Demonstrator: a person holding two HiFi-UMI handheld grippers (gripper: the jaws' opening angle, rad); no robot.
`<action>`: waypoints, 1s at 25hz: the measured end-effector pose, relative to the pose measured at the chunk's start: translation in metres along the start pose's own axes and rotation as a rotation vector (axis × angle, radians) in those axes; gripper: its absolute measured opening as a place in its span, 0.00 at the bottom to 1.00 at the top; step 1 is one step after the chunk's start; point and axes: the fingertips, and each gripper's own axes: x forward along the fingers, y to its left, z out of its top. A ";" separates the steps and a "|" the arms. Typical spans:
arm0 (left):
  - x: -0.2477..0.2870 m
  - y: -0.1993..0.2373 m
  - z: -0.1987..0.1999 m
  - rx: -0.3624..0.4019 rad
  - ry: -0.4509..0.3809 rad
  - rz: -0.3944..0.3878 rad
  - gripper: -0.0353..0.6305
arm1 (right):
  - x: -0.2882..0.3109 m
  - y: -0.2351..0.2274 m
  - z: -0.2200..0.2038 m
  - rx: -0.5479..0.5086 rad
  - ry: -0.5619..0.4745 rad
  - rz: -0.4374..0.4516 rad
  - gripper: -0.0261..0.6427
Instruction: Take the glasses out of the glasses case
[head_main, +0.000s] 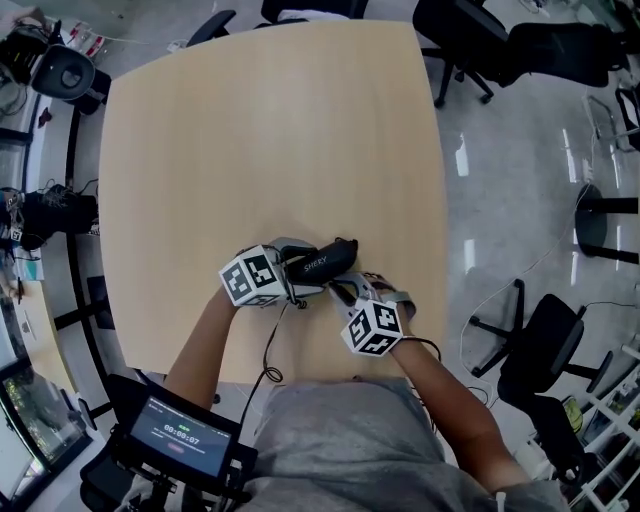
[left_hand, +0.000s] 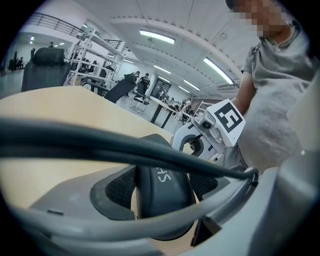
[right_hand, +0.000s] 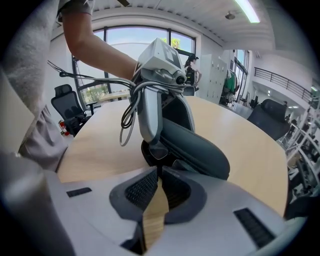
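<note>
A black glasses case (head_main: 330, 260) with pale lettering lies closed on the pale wooden table (head_main: 270, 130), near its front edge. My left gripper (head_main: 300, 268) reaches in from the left and straddles the case. In the left gripper view its pads press on both sides of the case (left_hand: 162, 192). My right gripper (head_main: 342, 292) comes from the lower right, shut, with its tips (right_hand: 159, 174) at the case's near end (right_hand: 200, 145). Whether they pinch a part of the case I cannot tell. A finger of the left gripper (right_hand: 149, 110) lies across the case. No glasses show.
Black office chairs (head_main: 470, 40) stand round the table's far and right sides. A screen device (head_main: 185, 435) sits low at the left by the person's body. A cable (head_main: 270, 350) hangs from the left gripper over the table's front edge.
</note>
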 end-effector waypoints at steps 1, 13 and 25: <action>0.000 0.001 0.001 -0.029 -0.024 -0.009 0.56 | 0.001 0.001 -0.002 -0.001 0.008 0.004 0.06; -0.024 0.032 0.003 -0.540 -0.406 -0.241 0.56 | 0.010 0.008 -0.014 0.001 0.044 0.043 0.06; -0.025 0.030 0.013 -0.634 -0.449 -0.394 0.56 | -0.019 -0.038 0.034 -0.233 -0.014 -0.032 0.09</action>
